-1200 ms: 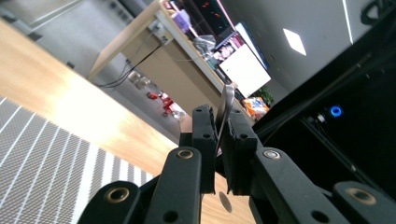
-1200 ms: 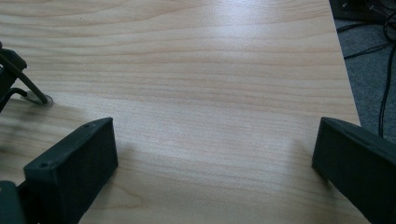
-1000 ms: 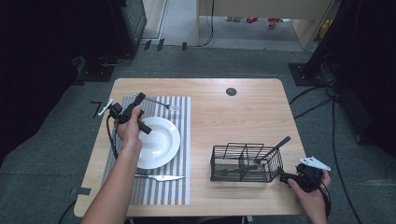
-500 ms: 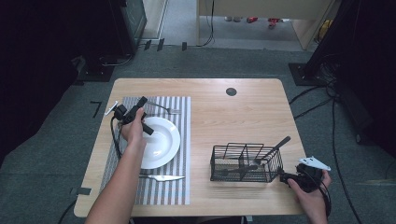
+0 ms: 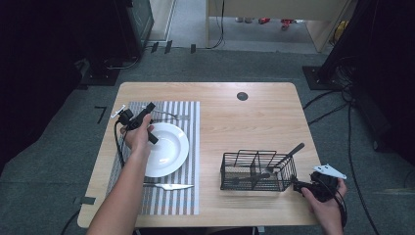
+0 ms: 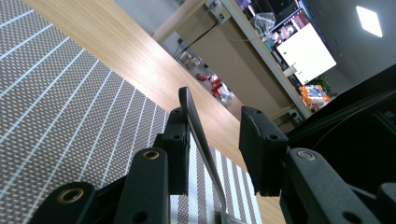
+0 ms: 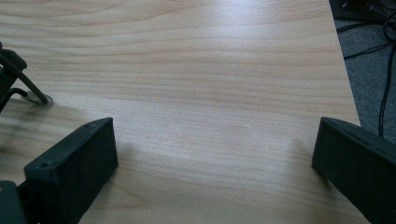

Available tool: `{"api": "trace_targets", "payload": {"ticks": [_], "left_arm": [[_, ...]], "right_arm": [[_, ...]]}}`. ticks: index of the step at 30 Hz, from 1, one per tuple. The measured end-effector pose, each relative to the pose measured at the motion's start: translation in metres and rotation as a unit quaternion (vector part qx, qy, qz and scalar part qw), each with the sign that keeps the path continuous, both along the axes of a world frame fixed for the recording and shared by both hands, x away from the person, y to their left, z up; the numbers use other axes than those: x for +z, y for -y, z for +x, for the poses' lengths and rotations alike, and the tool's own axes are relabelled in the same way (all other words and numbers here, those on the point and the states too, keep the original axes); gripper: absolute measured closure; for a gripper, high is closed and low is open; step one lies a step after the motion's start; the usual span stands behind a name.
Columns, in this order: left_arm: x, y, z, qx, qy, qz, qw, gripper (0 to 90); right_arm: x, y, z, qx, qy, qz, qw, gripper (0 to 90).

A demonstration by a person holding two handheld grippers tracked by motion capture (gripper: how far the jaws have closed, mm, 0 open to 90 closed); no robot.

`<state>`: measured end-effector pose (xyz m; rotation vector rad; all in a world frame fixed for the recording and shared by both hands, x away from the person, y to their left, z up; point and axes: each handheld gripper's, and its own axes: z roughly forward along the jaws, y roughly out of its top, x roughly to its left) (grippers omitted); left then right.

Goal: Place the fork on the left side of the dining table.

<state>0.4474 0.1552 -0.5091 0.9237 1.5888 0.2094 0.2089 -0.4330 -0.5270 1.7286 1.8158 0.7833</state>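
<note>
**Left gripper view: a thin metal handle stands between parted tongs**

In the left gripper view the left gripper [image 6: 212, 121] has its two black tongs apart. A slim metal cutlery handle [image 6: 196, 135] runs up between them. It lies close against one tong, and a clear gap separates it from the other, so nothing is clamped yet. I cannot tell if the piece is a fork or a spoon.

In the high view this cutlery piece [image 5: 169, 116] lies flat on the striped placemat [image 5: 191, 147], just beyond the far rim of the white plate [image 5: 166, 147]. The left gripper [image 5: 149, 106] is at its left end. A knife [image 5: 169, 186] lies on the mat on the near side of the plate.

I judge the piece to be light, stiff and rather slippery, because it is smooth metal and lies low on a woven mat. The best hold seems to be across the narrow handle, a little in from its end, with the tongs closed firmly so that it does not swing or slide out.

The right gripper [image 7: 215, 149] has its tongs wide apart and holds nothing. It is over the bare wooden table [image 7: 210, 70], just beside the black wire basket [image 5: 257, 171], which holds a dark-handled utensil [image 5: 288, 152].
</note>
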Motion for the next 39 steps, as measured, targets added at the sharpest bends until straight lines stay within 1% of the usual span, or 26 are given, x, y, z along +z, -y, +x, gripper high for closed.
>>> {"api": "trace_targets", "payload": {"ticks": [1, 2, 3, 6, 7, 8, 9, 10, 12, 14, 18, 19, 21, 23, 25, 26, 28, 29, 30, 31, 32, 33, 35, 36, 37, 39], "left_arm": [[0.000, -0.001, 0.001, -0.001, -0.007, -0.002, 1.0000, 60.5], [0.000, -0.001, 0.001, -0.001, -0.007, -0.002, 1.0000, 58.0], [0.000, -0.001, 0.001, -0.001, -0.011, 0.001, 0.9999, 58.0], [0.001, -0.003, 0.002, -0.001, -0.023, 0.015, 0.9996, 51.6], [0.003, -0.004, 0.003, -0.006, -0.033, 0.021, 0.9992, 50.7], [0.003, -0.004, 0.003, -0.006, -0.033, 0.021, 0.9992, 49.4], [0.003, -0.005, 0.005, -0.013, -0.046, 0.033, 0.9983, 47.9], [0.003, -0.005, 0.005, -0.013, -0.046, 0.033, 0.9983, 46.5], [0.004, -0.004, 0.006, -0.018, -0.053, 0.053, 0.9970, 45.5], [0.005, -0.004, 0.006, -0.021, -0.054, 0.058, 0.9966, 44.4], [0.007, -0.002, 0.009, -0.030, -0.061, 0.083, 0.9942, 42.6], [0.007, -0.001, 0.010, -0.035, -0.062, 0.096, 0.9928, 41.2], [0.008, -0.001, 0.011, -0.043, -0.067, 0.108, 0.9910, 40.7], [0.009, -0.001, 0.013, -0.050, -0.076, 0.117, 0.9890, 40.7], [0.011, -0.001, 0.015, -0.068, -0.096, 0.120, 0.9857, 41.2], [0.011, -0.001, 0.015, -0.068, -0.096, 0.120, 0.9857, 41.3], [0.012, 0.000, 0.017, -0.082, -0.109, 0.137, 0.9811, 41.0], [0.014, 0.001, 0.018, -0.094, -0.119, 0.151, 0.9770, 40.2], [0.014, 0.001, 0.018, -0.094, -0.119, 0.151, 0.9770, 39.6], [0.014, 0.002, 0.020, -0.101, -0.125, 0.154, 0.9749, 39.6], [0.014, 0.002, 0.020, -0.101, -0.125, 0.154, 0.9749, 39.1], [0.014, 0.002, 0.021, -0.103, -0.127, 0.157, 0.9739, 38.7], [0.015, 0.003, 0.023, -0.112, -0.137, 0.172, 0.9690, 38.8], [0.015, 0.003, 0.025, -0.117, -0.141, 0.173, 0.9677, 38.7], [0.016, 0.003, 0.026, -0.127, -0.147, 0.167, 0.9666, 37.5], [0.016, 0.004, 0.029, -0.137, -0.156, 0.160, 0.9650, 35.2]], "right_arm": [[0.000, 0.000, 0.000, 0.001, 0.001, 0.000, 1.0000, 0.0], [0.000, 0.000, 0.000, 0.001, 0.001, 0.000, 1.0000, 0.0], [0.000, 0.000, 0.000, 0.000, 0.000, 0.000, 1.0000, 0.0], [0.000, 0.000, 0.000, -0.001, 0.000, 0.000, 1.0000, 0.3], [0.000, 0.000, 0.000, -0.001, 0.001, 0.000, 1.0000, 0.3], [0.000, 0.000, 0.000, -0.001, 0.001, 0.000, 1.0000, 0.3], [0.000, 0.000, 0.000, -0.002, 0.000, 0.001, 1.0000, 0.3], [0.000, 0.000, 0.000, -0.002, 0.000, 0.001, 1.0000, 0.3], [0.000, 0.000, 0.000, -0.002, 0.000, 0.000, 1.0000, 0.3], [0.000, 0.000, 0.000, -0.002, 0.000, 0.000, 1.0000, 0.3], [0.000, 0.000, 0.000, -0.002, 0.001, 0.000, 1.0000, 0.3], [0.000, 0.000, 0.000, -0.002, 0.001, 0.001, 1.0000, 0.4], [0.000, 0.000, 0.000, -0.002, 0.001, 0.000, 1.0000, 0.3], [0.000, 0.000, 0.000, -0.002, 0.001, 0.001, 1.0000, 0.4], [0.000, 0.000, 0.000, -0.002, 0.001, 0.000, 1.0000, 0.4], [0.000, 0.000, 0.000, -0.002, 0.001, 0.000, 1.0000, 0.4], [0.000, 0.000, 0.000, -0.002, 0.001, 0.000, 1.0000, 0.4], [0.000, 0.000, 0.000, -0.002, 0.001, 0.000, 1.0000, 0.4], [0.000, 0.000, 0.000, -0.002, 0.001, 0.000, 1.0000, 0.4], [0.000, 0.000, 0.000, -0.002, 0.001, 0.000, 1.0000, 0.4], [0.000, 0.000, 0.000, -0.002, 0.001, 0.000, 1.0000, 0.4], [0.000, 0.000, 0.000, -0.002, 0.001, 0.001, 1.0000, 0.5], [0.000, 0.000, 0.000, -0.002, 0.001, 0.001, 1.0000, 0.5], [0.000, 0.000, 0.000, -0.002, 0.001, 0.001, 1.0000, 0.5], [0.000, 0.000, 0.000, -0.002, 0.001, 0.000, 1.0000, 0.5], [0.000, 0.000, 0.000, -0.003, 0.001, 0.001, 1.0000, 0.6]]}}
